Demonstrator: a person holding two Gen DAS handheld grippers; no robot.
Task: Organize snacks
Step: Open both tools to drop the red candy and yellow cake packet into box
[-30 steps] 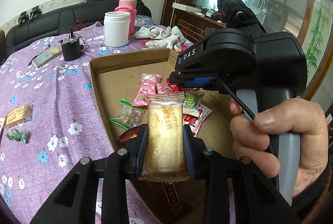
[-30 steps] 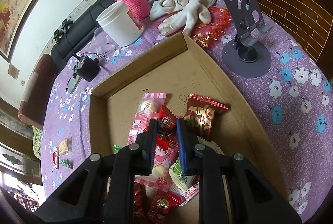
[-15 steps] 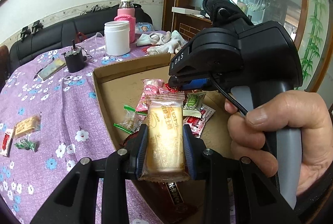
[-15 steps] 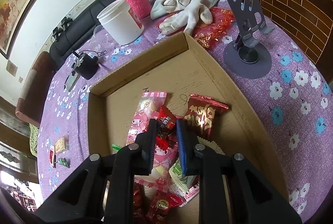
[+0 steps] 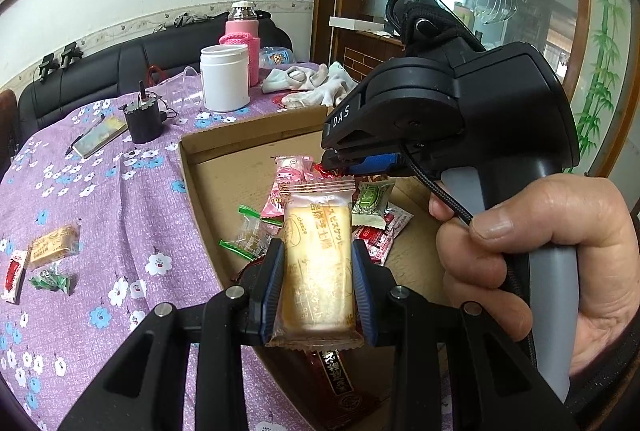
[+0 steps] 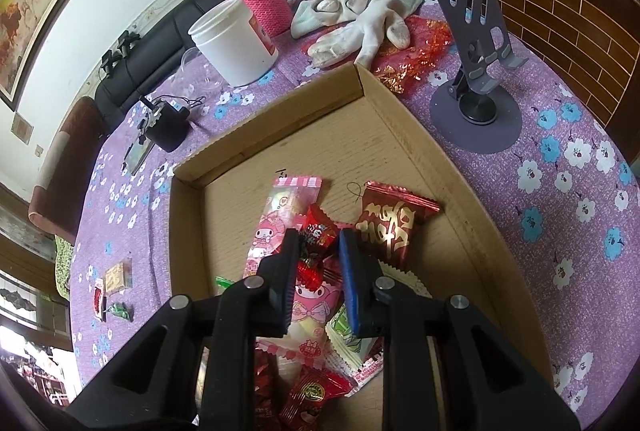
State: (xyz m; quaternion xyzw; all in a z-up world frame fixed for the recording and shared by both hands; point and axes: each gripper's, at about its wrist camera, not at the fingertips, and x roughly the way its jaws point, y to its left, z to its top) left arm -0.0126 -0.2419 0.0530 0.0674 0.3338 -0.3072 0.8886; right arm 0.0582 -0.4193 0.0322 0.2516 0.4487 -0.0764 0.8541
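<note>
Since the earlier frame: left gripper [image 5: 318, 285] and its load raised slightly above the box; table recedes in its view; right gripper barely shifted.

Table, far left: three stray snacks on the purple cloth [image 5: 120, 231], well apart from the box: tan biscuit pack [image 5: 54, 241], small red packet [image 5: 12, 273], green-wrapped candy [image 5: 50, 281]. Not yet collected.

Left gripper: closed on the cheese biscuit pack [image 5: 318, 259], pads gripping its two long sides at the lower half, pack upright, held over the near left part of the cardboard box [image 5: 192, 167].
Handling, judged: light; crinkly film likely slippery; biscuit inside brittle, so a firm squeeze could crack it. Long sides are the sound hold; crimped ends would slip.

Box contents, centre: heap of sachets including pink cartoon pack [image 6: 276, 227], red-and-gold pack [image 6: 386, 227], green-ended clear candy [image 5: 250, 237]. All soft, light, loosely piled; best taken across the body, not by the seams.

Right gripper [image 6: 320, 271]: jaws narrowly apart, holding nothing, hovering over the heap, above a small red candy [image 6: 318, 233].

Right hand [image 5: 532, 263]: wrapped round the right gripper's handle.
</note>
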